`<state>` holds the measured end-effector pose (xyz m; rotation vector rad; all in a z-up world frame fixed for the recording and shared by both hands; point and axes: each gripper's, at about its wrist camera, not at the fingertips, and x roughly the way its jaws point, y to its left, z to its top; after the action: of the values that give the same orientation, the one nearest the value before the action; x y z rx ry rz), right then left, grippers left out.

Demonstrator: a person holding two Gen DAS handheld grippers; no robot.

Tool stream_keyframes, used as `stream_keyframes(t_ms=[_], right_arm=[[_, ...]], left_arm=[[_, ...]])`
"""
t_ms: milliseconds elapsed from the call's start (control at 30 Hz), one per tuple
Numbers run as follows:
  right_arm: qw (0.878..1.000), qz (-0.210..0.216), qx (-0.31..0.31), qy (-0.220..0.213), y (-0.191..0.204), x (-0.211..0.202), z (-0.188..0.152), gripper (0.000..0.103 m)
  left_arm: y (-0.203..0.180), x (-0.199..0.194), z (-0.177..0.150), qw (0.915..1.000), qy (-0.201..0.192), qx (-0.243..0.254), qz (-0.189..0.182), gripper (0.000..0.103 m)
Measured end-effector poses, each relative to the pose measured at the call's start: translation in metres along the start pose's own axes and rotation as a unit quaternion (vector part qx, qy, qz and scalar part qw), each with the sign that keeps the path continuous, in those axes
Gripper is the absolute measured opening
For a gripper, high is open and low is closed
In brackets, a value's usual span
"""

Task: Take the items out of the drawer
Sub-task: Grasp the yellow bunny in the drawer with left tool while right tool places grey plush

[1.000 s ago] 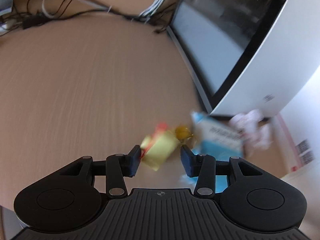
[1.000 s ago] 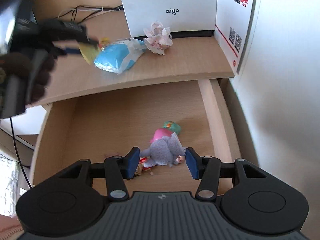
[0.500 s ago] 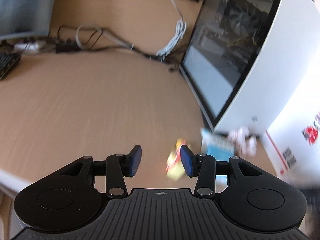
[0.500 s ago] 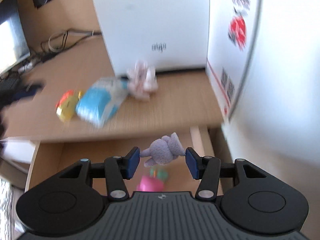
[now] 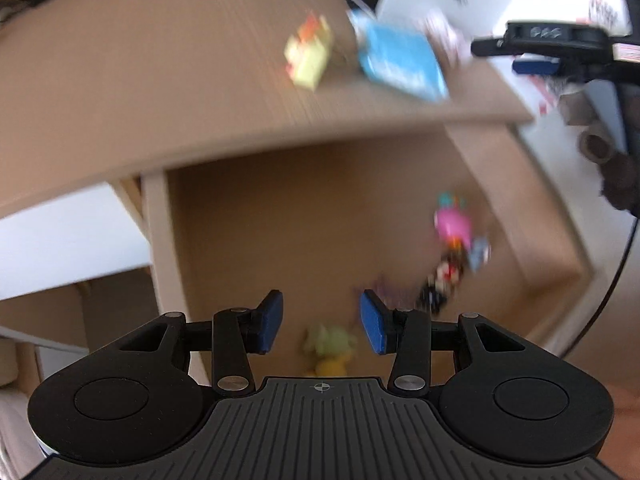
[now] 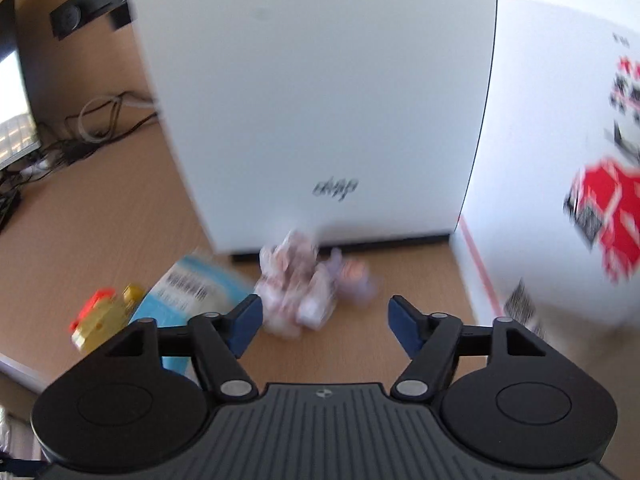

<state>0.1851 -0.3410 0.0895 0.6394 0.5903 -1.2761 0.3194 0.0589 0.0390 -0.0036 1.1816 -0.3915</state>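
Left tongs (image 5: 321,328): jaws apart, nothing between the pads. They point down into the open drawer (image 5: 520,216), which fills the centre and lower right of the left wrist view. A yellow-green toy (image 5: 330,346) lies on the drawer floor, seen in the gap between the jaws but not gripped. A pink toy (image 5: 452,224) and a dark, multicoloured item (image 5: 444,280) lie right of centre in the drawer; blur prevents closer identification.

Right tongs (image 6: 325,320): the jaws have just been opening and now stand wide, with nothing pressed between the pads. Beyond the gap, at the centre of the right wrist view, a grey-purple plush toy (image 6: 354,276) lies on the bench (image 6: 120,208), touching a crumpled pale wrapper (image 6: 292,280) in front of a white computer case (image 6: 320,92).

At the lower left of the same view, a blue-and-white packet (image 6: 188,292) and a yellow toy with a red part (image 6: 104,314) lie just beside each other on the bench. A white carton with red print (image 6: 560,160) stands at the right edge. The right tongs also appear at the upper right of the left wrist view.
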Motion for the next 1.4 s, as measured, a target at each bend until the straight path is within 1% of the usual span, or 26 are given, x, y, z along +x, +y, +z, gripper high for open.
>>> stream_keyframes(t_ms=[33, 133, 200, 233, 300, 333, 400, 433, 533, 600, 700, 833, 1000, 1100, 1167, 1233, 1300, 1400], right_arm=[[0.995, -0.062, 0.076, -0.006, 0.002, -0.004, -0.008, 0.076], [0.995, -0.052, 0.080, 0.023, 0.012, -0.012, -0.035, 0.079], [0.993, -0.039, 0.095, 0.054, 0.018, -0.015, -0.056, 0.080], [0.992, -0.035, 0.100, 0.065, 0.022, -0.017, -0.063, 0.080], [0.991, -0.033, 0.099, 0.082, 0.029, -0.020, -0.081, 0.080], [0.989, -0.040, 0.112, 0.086, 0.033, -0.022, -0.088, 0.080], [0.988, -0.038, 0.116, 0.098, 0.037, -0.026, -0.099, 0.080], [0.986, -0.044, 0.124, 0.100, 0.039, -0.028, -0.104, 0.080], [0.984, -0.060, 0.134, 0.104, 0.037, -0.032, -0.110, 0.080], [0.982, -0.066, 0.142, 0.105, 0.034, -0.036, -0.113, 0.080], [0.978, -0.081, 0.161, 0.103, 0.028, -0.038, -0.116, 0.081], [0.974, -0.088, 0.176, 0.111, 0.027, -0.035, -0.118, 0.081], [0.974, -0.078, 0.168, 0.131, 0.040, -0.023, -0.117, 0.082], [0.973, -0.068, 0.165, 0.144, 0.050, -0.012, -0.113, 0.082], [0.974, -0.058, 0.159, 0.153, 0.057, -0.004, -0.109, 0.082], [0.972, -0.045, 0.163, 0.162, 0.064, 0.004, -0.105, 0.082], [0.970, -0.024, 0.162, 0.177, 0.072, 0.015, -0.102, 0.082], [0.966, 0.013, 0.151, 0.211, 0.093, 0.036, -0.100, 0.083]], left_arm=[[0.000, 0.008, 0.001, 0.9996, 0.028, 0.002, -0.001, 0.047], [0.000, 0.033, 0.004, 0.9942, 0.107, -0.002, 0.003, 0.047], [0.001, 0.048, 0.003, 0.9888, 0.149, -0.009, 0.009, 0.047], [-0.002, 0.054, -0.003, 0.9858, 0.167, -0.005, 0.019, 0.047], [-0.006, 0.065, -0.006, 0.9810, 0.190, 0.012, 0.037, 0.046], [-0.009, 0.070, -0.007, 0.9791, 0.198, 0.018, 0.042, 0.046], [-0.013, 0.081, -0.009, 0.9755, 0.213, 0.020, 0.051, 0.046], [-0.015, 0.086, -0.011, 0.9733, 0.221, 0.023, 0.056, 0.048], [-0.018, 0.097, -0.017, 0.9694, 0.235, 0.028, 0.065, 0.047], [-0.018, 0.096, -0.019, 0.9710, 0.227, 0.029, 0.068, 0.041], [-0.018, 0.084, -0.019, 0.9762, 0.206, 0.031, 0.059, 0.040], [-0.018, 0.056, -0.021, 0.9840, 0.168, 0.035, 0.050, 0.040], [-0.013, 0.018, -0.015, 0.9921, 0.123, 0.016, 0.018, 0.040], [-0.008, -0.005, -0.008, 0.9955, 0.094, -0.016, -0.002, 0.040], [0.001, -0.024, -0.006, 0.9964, 0.065, -0.052, -0.010, 0.040], [0.015, -0.043, -0.005, 0.9946, 0.037, -0.095, -0.019, 0.040], [0.026, -0.057, -0.003, 0.9918, 0.015, -0.125, -0.022, 0.040], [0.040, -0.079, -0.005, 0.9877, -0.010, -0.156, -0.006, 0.040]])
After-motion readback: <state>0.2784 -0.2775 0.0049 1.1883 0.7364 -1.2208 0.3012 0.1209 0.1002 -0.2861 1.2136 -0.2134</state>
